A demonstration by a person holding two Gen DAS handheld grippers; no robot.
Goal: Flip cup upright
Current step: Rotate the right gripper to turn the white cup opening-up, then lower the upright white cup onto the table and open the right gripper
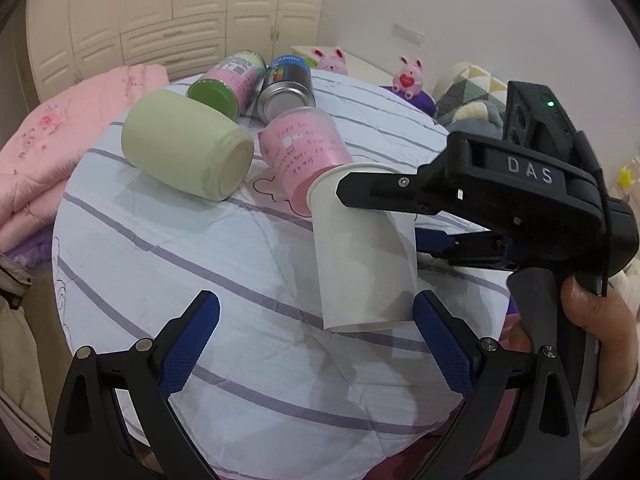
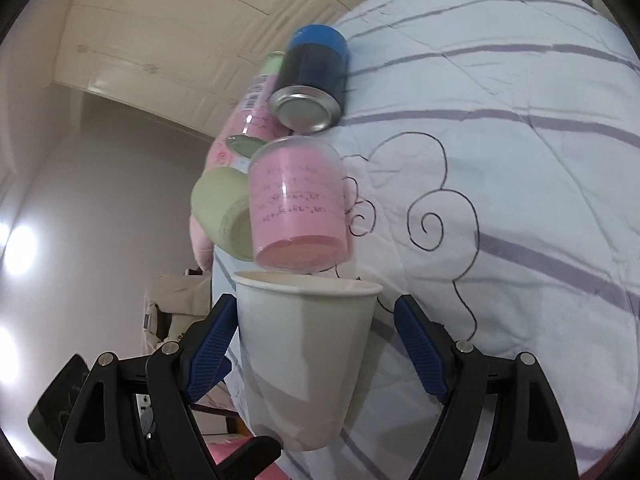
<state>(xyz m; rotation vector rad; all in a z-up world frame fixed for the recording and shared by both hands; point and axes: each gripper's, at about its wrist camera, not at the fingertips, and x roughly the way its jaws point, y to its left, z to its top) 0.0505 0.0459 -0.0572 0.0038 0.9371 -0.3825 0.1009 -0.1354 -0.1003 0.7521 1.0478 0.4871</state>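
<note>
Standing near the table's centre is a white paper cup (image 1: 362, 256), mouth up and leaning slightly, on a round table (image 1: 160, 264) covered in white cloth with purple stripes. The right gripper (image 2: 314, 350) reaches in from 3 o'clock in the left wrist view, its fingers on either side of the cup. In its own camera the blue pads (image 2: 212, 344) are spread; the left pad sits against the cup wall and the right pad stands just apart, so whether it grips cannot be told. The left gripper (image 1: 316, 344) hovers at 6 o'clock, wide apart and holding nothing, its right pad near the cup's base. At 11 o'clock from the cup a pink cup (image 1: 304, 152) lies on its side, touching the white rim. Farther toward 10 o'clock lies a pale green cup (image 1: 184, 152). Behind them lie a pink-labelled can (image 1: 230, 80) and a blue-and-black can (image 1: 288, 88).
</note>
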